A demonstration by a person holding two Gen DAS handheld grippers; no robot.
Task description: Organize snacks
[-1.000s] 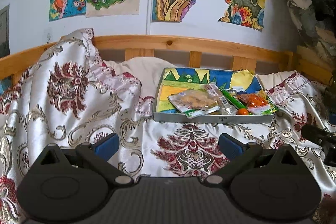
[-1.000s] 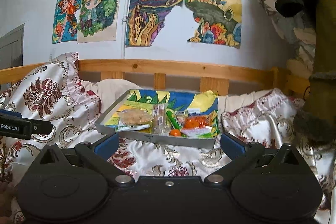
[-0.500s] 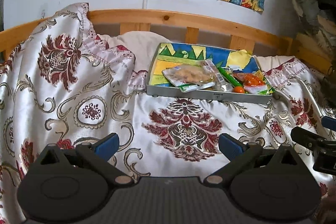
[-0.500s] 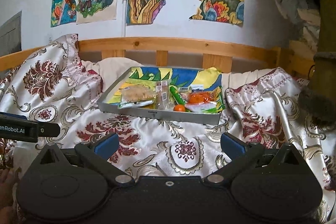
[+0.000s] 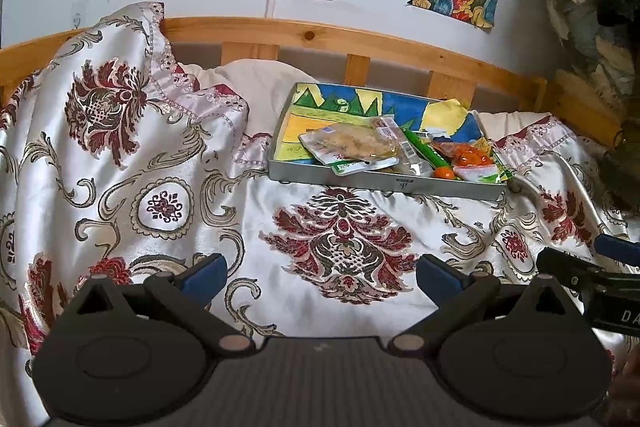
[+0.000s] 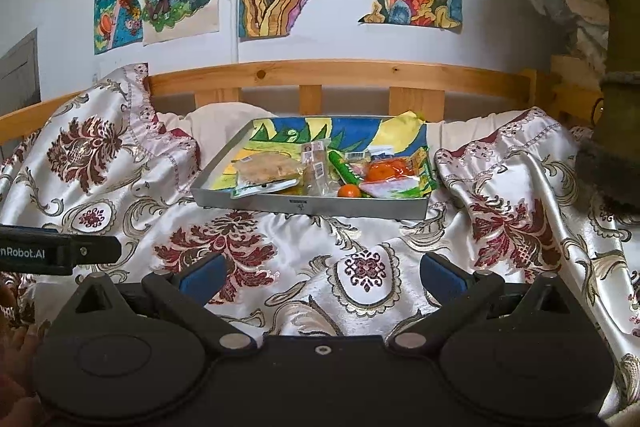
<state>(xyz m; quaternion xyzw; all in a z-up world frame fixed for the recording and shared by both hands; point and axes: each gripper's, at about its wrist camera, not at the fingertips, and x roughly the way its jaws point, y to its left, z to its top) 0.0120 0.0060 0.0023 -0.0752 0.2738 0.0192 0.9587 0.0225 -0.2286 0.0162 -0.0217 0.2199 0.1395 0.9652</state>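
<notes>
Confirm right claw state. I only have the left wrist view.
Observer: The right claw is open with nothing between its pads. It is over the blanket, short of the tray.
Operator: Anything on its right side?
Observer: An olive fabric piece with a dark fuzzy cuff hangs at the right edge, above the blanket.
Operator: Anything at lower left?
Observer: Part of a bare hand shows at the edge of the frame.

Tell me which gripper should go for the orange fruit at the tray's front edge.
Right, probably. Both the left gripper and right gripper are open and empty, short of the tray, but the orange fruit sits nearer the right view's centre.
</notes>
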